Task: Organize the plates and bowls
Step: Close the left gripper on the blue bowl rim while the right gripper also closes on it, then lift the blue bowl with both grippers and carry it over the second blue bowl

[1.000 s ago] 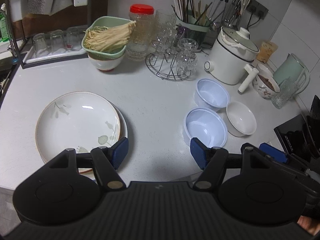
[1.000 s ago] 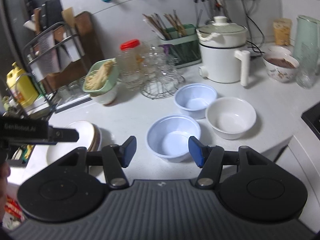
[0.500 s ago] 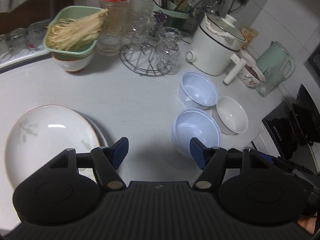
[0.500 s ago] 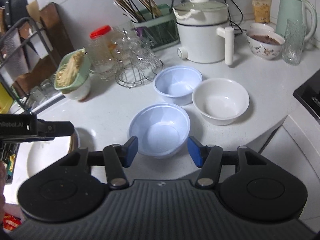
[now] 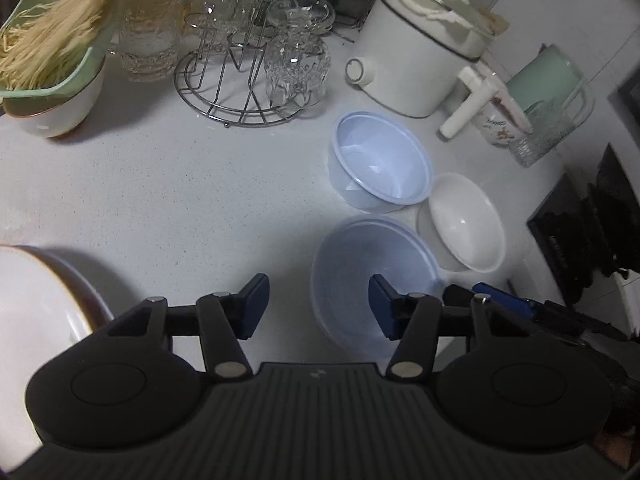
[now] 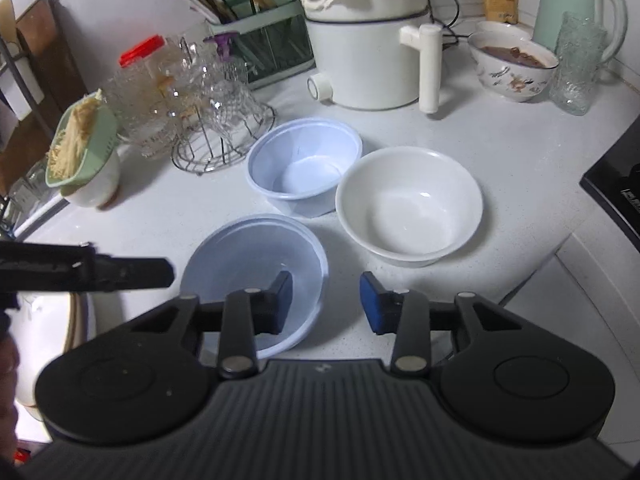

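Two pale blue plastic bowls and a white bowl stand close together on the white counter. The near blue bowl [image 5: 360,276] [image 6: 248,272] lies under both grippers. The far blue bowl [image 5: 380,168] [image 6: 304,164] and the white bowl [image 5: 466,220] [image 6: 408,204] sit behind it. My left gripper [image 5: 318,306] is open, its right finger over the near bowl. My right gripper [image 6: 326,302] is open and straddles that bowl's right rim, left finger inside. Stacked plates [image 5: 36,304] [image 6: 48,328] lie at the left.
A wire rack with glasses [image 5: 256,64], a green strainer of noodles on a bowl [image 5: 52,64], a white electric pot [image 5: 416,56] [image 6: 368,48], a patterned bowl of food [image 6: 514,64], a green kettle [image 6: 572,8] and a black stove edge [image 5: 580,232] surround the bowls.
Both grippers have moved forward and down toward the near blue bowl. The plates have slid to the left edge of the left wrist view. Both grippers stay open.
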